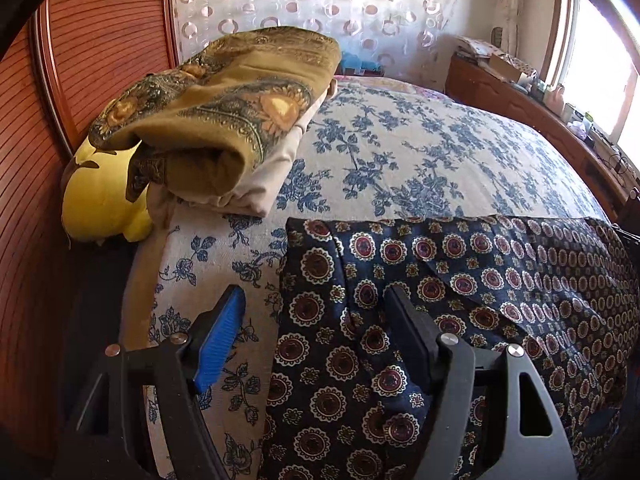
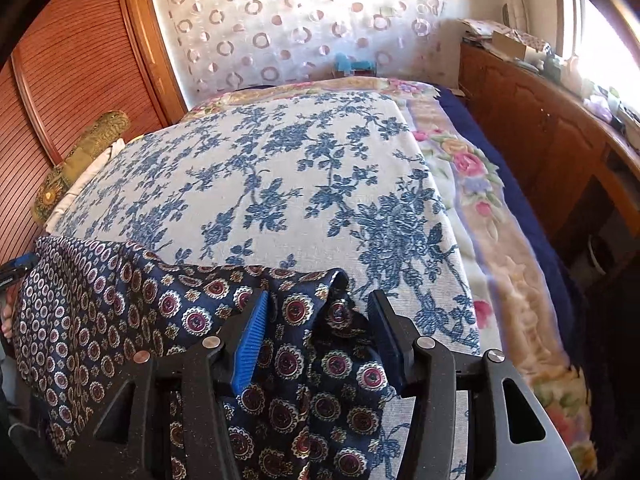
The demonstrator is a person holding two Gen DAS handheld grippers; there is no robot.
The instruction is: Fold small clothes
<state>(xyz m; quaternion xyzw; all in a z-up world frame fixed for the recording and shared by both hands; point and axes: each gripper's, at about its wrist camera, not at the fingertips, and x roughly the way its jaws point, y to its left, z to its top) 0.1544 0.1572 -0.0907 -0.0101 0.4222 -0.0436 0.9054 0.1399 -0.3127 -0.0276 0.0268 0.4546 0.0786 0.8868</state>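
Straddling the navy medallion-patterned silk garment (image 1: 460,280), the left gripper (image 1: 316,344) holds its fingers wide apart, clamping nothing. Right gripper (image 2: 316,340) fingers likewise stand parted over a raised fold. Garment lies on the blue-floral bedspread (image 2: 280,176), beside an olive paisley folded cloth (image 1: 224,108).

A home bedroom: a bed (image 2: 280,168) under a blue floral cover, folded bedding (image 1: 224,120) stacked beside a wooden wardrobe (image 1: 100,40), a patterned curtain (image 2: 304,20) (sunlit) and a cluttered sideboard (image 2: 532,120).
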